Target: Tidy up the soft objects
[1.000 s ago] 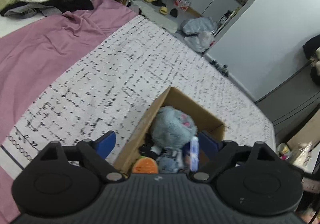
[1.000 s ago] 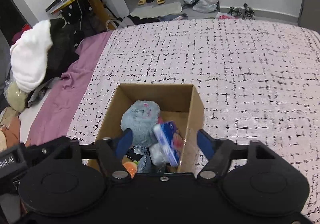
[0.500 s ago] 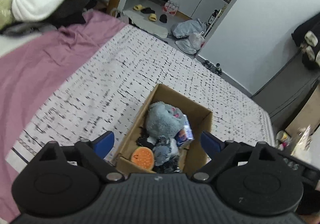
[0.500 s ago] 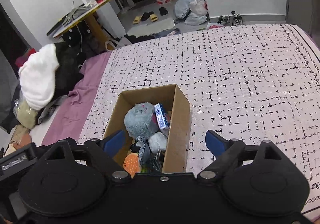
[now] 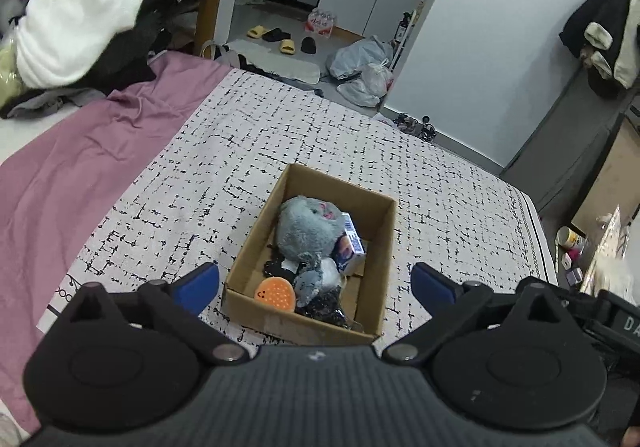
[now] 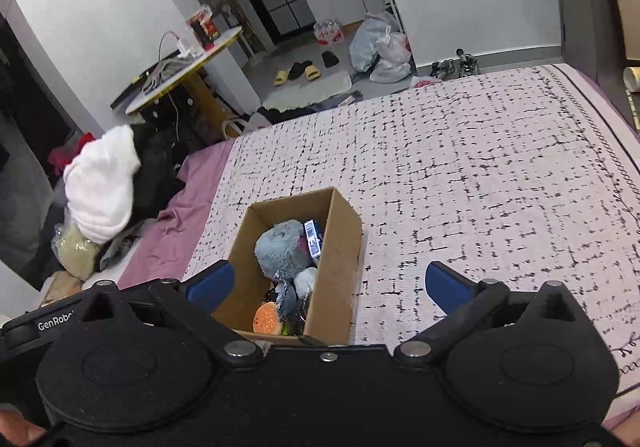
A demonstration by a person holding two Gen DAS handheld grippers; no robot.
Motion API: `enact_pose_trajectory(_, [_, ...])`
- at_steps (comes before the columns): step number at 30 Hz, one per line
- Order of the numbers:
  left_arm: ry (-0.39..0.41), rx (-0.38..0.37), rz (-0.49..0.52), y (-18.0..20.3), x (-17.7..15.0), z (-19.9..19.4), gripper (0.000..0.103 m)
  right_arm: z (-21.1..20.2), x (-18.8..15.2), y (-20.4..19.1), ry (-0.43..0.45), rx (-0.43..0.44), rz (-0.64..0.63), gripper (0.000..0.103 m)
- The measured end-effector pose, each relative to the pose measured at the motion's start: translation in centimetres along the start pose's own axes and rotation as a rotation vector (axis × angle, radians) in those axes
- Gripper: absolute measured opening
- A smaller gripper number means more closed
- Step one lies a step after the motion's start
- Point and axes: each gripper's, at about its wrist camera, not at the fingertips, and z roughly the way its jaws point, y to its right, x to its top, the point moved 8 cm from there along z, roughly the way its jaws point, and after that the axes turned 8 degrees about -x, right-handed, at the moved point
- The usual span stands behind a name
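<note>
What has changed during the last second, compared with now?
Both grippers, left gripper and right gripper, have pulled back and up from the cardboard box; both stay open and empty. The grey plush toy and blue packet remain inside.

Soft, even indoor light — no harsh glare, only faint shadows inside the cardboard box [image 5: 312, 247]. Both fisheye views bow straight lines at the edges; the white fleece bundle [image 5: 76, 23] looks slightly blurred.
</note>
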Motion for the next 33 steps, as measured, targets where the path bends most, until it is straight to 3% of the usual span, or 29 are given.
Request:
enact_pose_trajectory(8, [0.001, 0.008, 0.084, 2.2, -1.4, -2.0, 0.103, -3.3, -0.4, 2.1, 0.058, 0.009, 0.034, 0.103])
enact_pose_trajectory(16, [0.024, 0.008, 0.156, 3.9, -2.3, -4.7, 0.103, -6.7, -1.3, 2.4, 0.099, 0.017, -0.018, 0.103])
enact_pose_trajectory(33, [0.042, 0.022, 0.219, 5.4, -5.3, -8.5, 0.103, -11.8, -3.6, 4.5, 0.141, 0.044, -0.054, 0.103])
